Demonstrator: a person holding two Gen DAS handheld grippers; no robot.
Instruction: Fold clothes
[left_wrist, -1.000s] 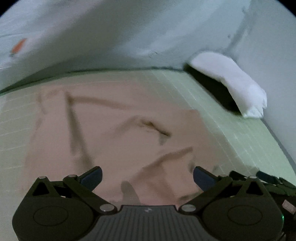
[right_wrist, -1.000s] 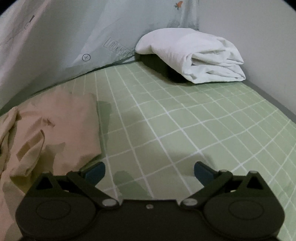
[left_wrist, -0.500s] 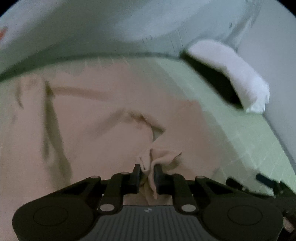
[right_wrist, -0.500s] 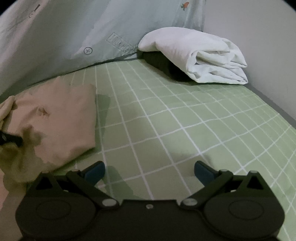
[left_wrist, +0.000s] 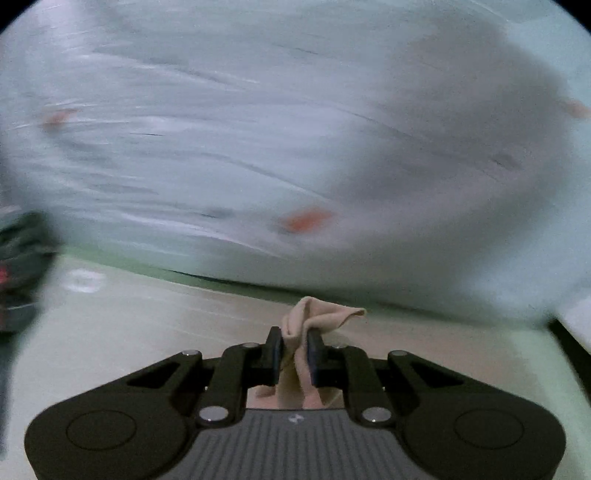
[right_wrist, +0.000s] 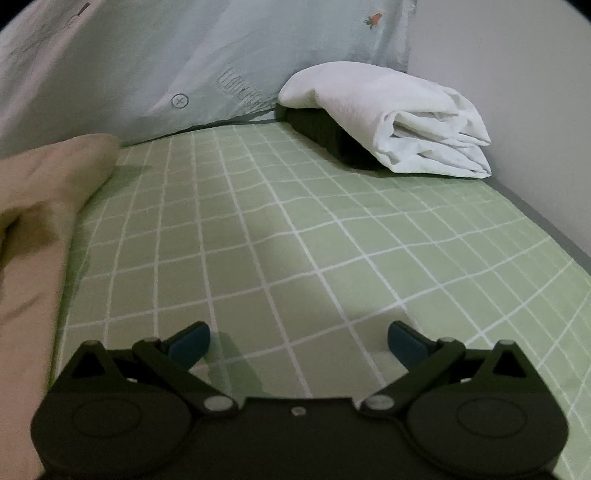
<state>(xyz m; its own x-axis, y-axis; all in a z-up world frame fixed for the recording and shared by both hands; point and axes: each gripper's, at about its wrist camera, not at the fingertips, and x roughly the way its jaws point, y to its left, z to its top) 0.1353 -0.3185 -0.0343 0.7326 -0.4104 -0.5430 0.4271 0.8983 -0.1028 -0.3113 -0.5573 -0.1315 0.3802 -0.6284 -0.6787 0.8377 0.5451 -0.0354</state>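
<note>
Pinching beige garment (left_wrist: 295, 334), left gripper (left_wrist: 294, 356); right gripper (right_wrist: 298, 341) jaws wide, empty.

The crumpled beige cloth garment (right_wrist: 40, 236) lies on the left part of the green grid-checked bedsheet (right_wrist: 332, 236). At the sheet's far right corner, a folded white sheet bundle (right_wrist: 399, 118) rests on a dark rectangular block (right_wrist: 317, 129), with a pale printed fabric curtain (right_wrist: 207, 59) behind.

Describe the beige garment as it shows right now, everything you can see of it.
The beige garment is soft, plain, peach-tan cloth, rumpled, lying on the green checked sheet at the right view's left edge, with one shadowed fold. In the left view a bunched tuft stands up, pinched in the shut left gripper. The open right gripper is clear of it.
</note>
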